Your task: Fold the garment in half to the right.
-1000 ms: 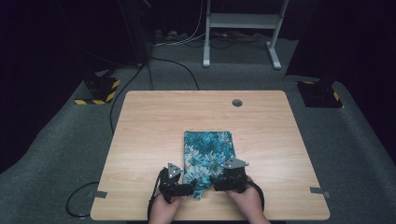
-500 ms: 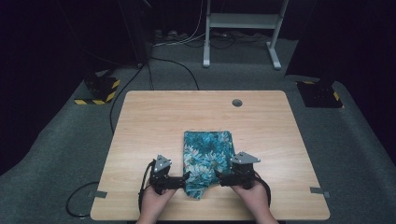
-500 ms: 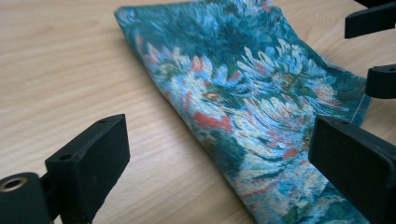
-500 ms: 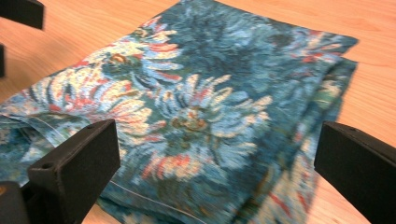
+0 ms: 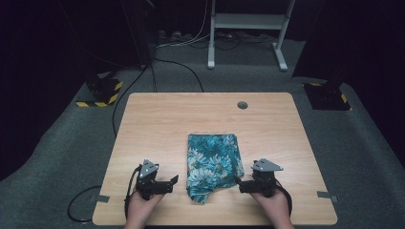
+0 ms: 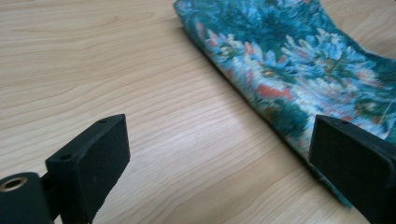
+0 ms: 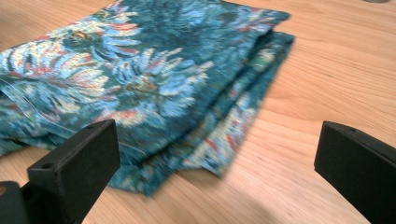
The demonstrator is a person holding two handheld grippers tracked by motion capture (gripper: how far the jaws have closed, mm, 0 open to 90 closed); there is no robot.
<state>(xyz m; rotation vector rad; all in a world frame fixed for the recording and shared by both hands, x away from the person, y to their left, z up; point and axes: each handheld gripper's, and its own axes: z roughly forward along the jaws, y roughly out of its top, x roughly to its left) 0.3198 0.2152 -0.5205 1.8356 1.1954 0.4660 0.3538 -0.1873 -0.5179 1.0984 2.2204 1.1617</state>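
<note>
A folded teal cloth with a flower print (image 5: 212, 162) lies flat on the wooden table (image 5: 162, 124), its near corner rumpled. In the high view my left gripper (image 5: 173, 183) rests just left of the cloth's near end, jaws pointing at it, open and holding nothing. My right gripper (image 5: 237, 183) is just right of the cloth, also open; its jaws have just been opening and nothing is between them. In the left gripper view the cloth (image 6: 299, 70) runs behind the right jaw of the left gripper (image 6: 219, 144). The right gripper view shows the cloth's layered edge (image 7: 140, 79) beyond the right gripper (image 7: 217, 149).
A round cable hole (image 5: 242, 104) sits near the table's far edge. Beyond the table are a white stand's base (image 5: 248, 24), floor cables (image 5: 181, 67) and yellow-black striped feet (image 5: 102, 93) on grey carpet. Tape tabs (image 5: 325, 194) mark the near corners.
Both grippers have drawn apart from the cloth's near edge, the left one leftward and the right one rightward. The cloth lies released between them.
</note>
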